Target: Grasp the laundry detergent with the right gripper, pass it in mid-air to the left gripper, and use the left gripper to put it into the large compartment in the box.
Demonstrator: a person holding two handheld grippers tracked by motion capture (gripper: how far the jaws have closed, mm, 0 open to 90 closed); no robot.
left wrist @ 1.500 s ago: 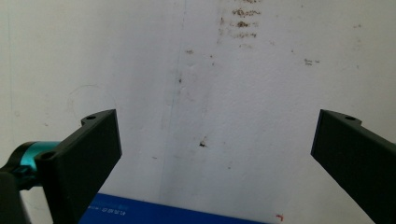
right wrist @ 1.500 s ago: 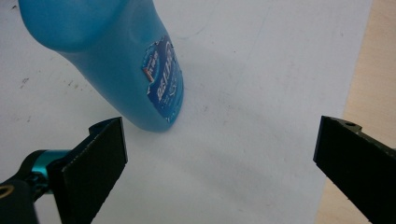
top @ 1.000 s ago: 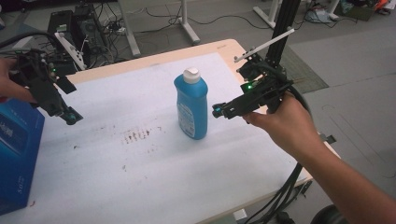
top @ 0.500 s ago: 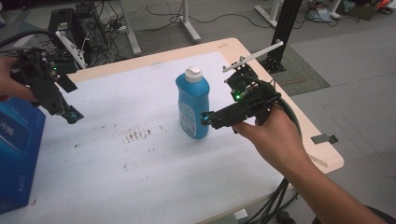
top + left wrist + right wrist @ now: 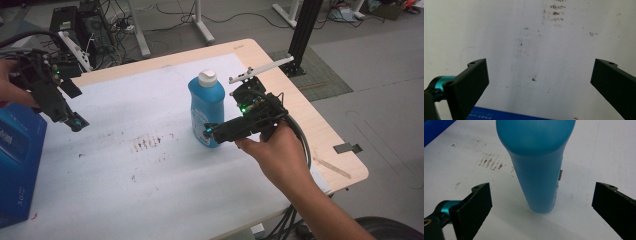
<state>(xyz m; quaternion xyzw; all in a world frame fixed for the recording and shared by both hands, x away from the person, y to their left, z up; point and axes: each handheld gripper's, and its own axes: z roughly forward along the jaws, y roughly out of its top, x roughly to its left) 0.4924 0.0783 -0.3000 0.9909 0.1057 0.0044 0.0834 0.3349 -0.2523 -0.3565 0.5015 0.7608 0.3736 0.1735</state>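
- White foam sheet (image 5: 150, 190) covers most of the wooden table (image 5: 300, 115), stained with brown smudges (image 5: 147, 145) near its middle; the high view takes in all of it, which neither gripper view does.
- Blue box (image 5: 17, 165) sits at the table's left edge, and the left gripper view catches a strip of it low down.
- Blue bottle (image 5: 206, 107) with a white cap (image 5: 207, 77) stands upright on the sheet (the cap falls outside the right gripper view, where the bottle's body (image 5: 536, 165) rises between the jaws).
- Right gripper (image 5: 207, 132) is level with the bottle's base, jaws spread wide and clear of both its sides.
- Left gripper (image 5: 77, 122) hovers over bare sheet near the box, jaws spread wide with nothing between them.
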